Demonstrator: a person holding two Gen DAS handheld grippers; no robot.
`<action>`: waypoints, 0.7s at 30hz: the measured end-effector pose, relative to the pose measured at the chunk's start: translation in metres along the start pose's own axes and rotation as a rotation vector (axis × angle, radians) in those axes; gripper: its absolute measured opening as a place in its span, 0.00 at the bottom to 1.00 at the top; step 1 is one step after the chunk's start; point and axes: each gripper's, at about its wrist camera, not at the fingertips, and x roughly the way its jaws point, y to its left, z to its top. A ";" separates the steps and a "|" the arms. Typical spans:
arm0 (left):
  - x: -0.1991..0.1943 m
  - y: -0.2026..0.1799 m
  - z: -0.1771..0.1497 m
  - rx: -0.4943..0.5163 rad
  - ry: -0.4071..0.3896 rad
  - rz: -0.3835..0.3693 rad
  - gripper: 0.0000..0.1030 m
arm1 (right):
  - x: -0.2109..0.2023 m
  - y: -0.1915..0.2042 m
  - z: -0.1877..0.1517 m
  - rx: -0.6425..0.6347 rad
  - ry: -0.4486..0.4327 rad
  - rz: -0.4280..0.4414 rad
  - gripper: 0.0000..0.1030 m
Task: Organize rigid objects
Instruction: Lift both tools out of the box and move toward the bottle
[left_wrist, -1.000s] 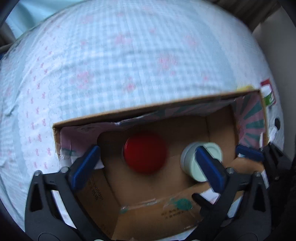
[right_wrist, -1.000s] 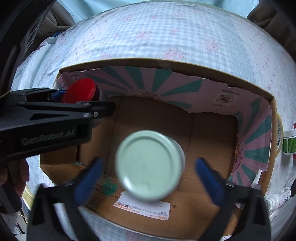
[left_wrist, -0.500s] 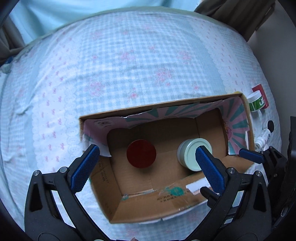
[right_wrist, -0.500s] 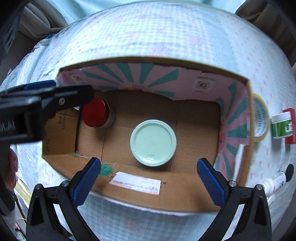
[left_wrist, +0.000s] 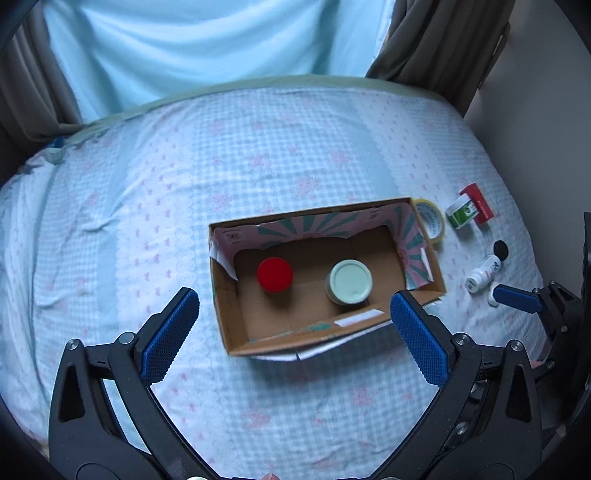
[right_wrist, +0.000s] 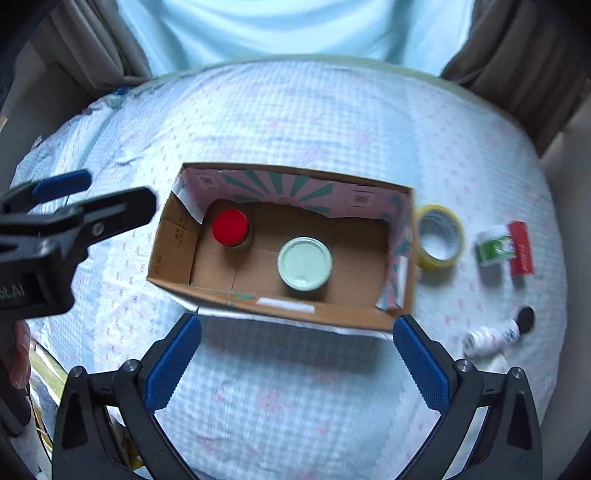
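An open cardboard box (left_wrist: 229, 317) (right_wrist: 170, 243) lies on the bed. In it stand a red-lidded jar (left_wrist: 274, 274) (right_wrist: 230, 227) on the left and a pale green-lidded jar (left_wrist: 350, 282) (right_wrist: 304, 263) to its right. My left gripper (left_wrist: 295, 332) is open and empty, high above the box's near side. My right gripper (right_wrist: 295, 360) is open and empty, also above the near side. Right of the box lie a yellow tape roll (right_wrist: 439, 236) (left_wrist: 430, 221), a green-and-white jar (right_wrist: 493, 247) (left_wrist: 460, 212), a red box (right_wrist: 521, 249) (left_wrist: 480, 205) and a small white bottle (right_wrist: 491, 336) (left_wrist: 482, 273).
The bed has a blue-and-white checked sheet (left_wrist: 258, 155) with pink flowers. Curtains hang behind it. A black round cap (right_wrist: 525, 319) (left_wrist: 500, 250) lies by the white bottle. The left gripper's body shows at the left of the right wrist view (right_wrist: 55, 229).
Both grippers have risen well away from the box. The green-lidded jar, near the right gripper's jaws a second ago, now stands in the box beside the red-lidded jar.
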 end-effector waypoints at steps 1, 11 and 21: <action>-0.009 -0.004 -0.005 0.000 -0.010 0.000 1.00 | -0.009 -0.003 -0.005 0.015 -0.006 -0.006 1.00; -0.072 -0.085 -0.045 0.040 -0.117 0.036 1.00 | -0.099 -0.071 -0.067 0.199 -0.105 -0.061 1.00; -0.061 -0.228 -0.061 0.069 -0.114 -0.009 1.00 | -0.136 -0.199 -0.113 0.212 -0.155 -0.095 1.00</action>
